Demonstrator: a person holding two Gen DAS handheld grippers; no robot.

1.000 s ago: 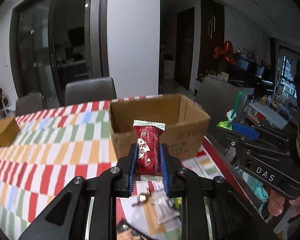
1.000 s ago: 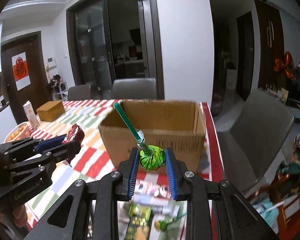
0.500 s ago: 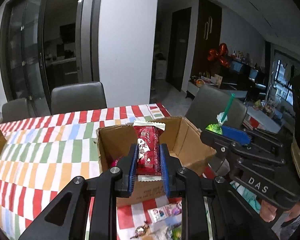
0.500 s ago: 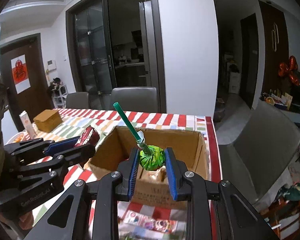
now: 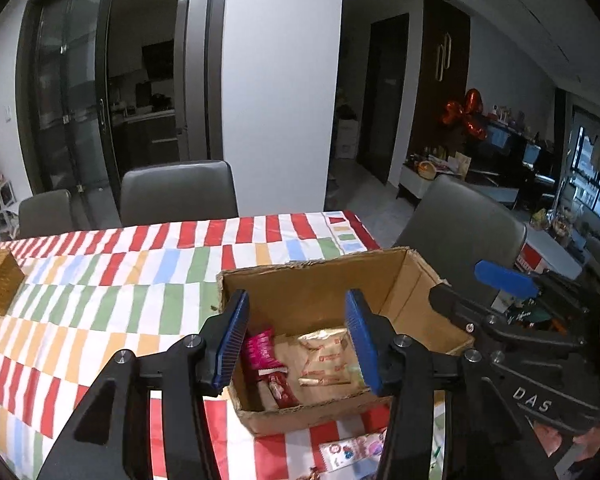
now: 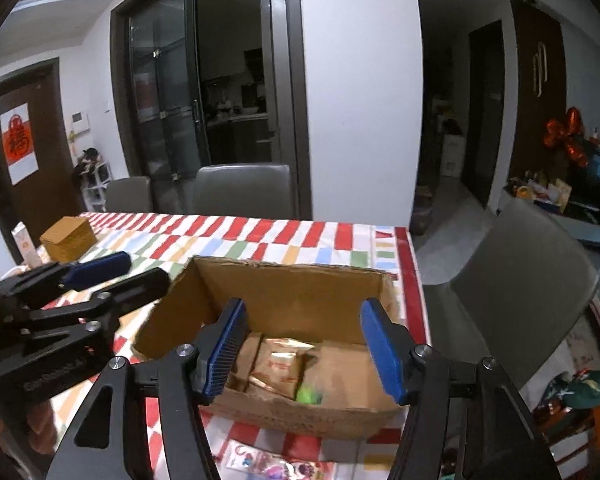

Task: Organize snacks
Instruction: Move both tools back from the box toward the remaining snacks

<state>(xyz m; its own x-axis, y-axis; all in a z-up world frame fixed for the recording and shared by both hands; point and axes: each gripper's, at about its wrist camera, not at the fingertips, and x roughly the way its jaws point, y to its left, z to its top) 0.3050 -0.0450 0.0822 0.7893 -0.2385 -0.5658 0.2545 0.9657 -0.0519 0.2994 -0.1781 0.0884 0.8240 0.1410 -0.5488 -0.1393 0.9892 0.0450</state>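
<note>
Both our left gripper (image 5: pixel 296 336) and right gripper (image 6: pixel 302 350) hover jaws spread over the open brown cardboard box (image 5: pixel 416 280), so we should lift clear before reaching.

Dim indoor light, fisheye-warped edges

A tablecloth (image 5: pixel 100 280) of red, white, green, blue and orange blocks lies under the brown cardboard box (image 5: pixel 312 280). Inside it are a red wrapper (image 5: pixel 281 390), a pink packet (image 5: pixel 260 348), tan packets (image 5: pixel 326 354) and a green sweet (image 6: pixel 309 394). Both grippers wear blue pads (image 5: pixel 232 336) on black frames.
</note>
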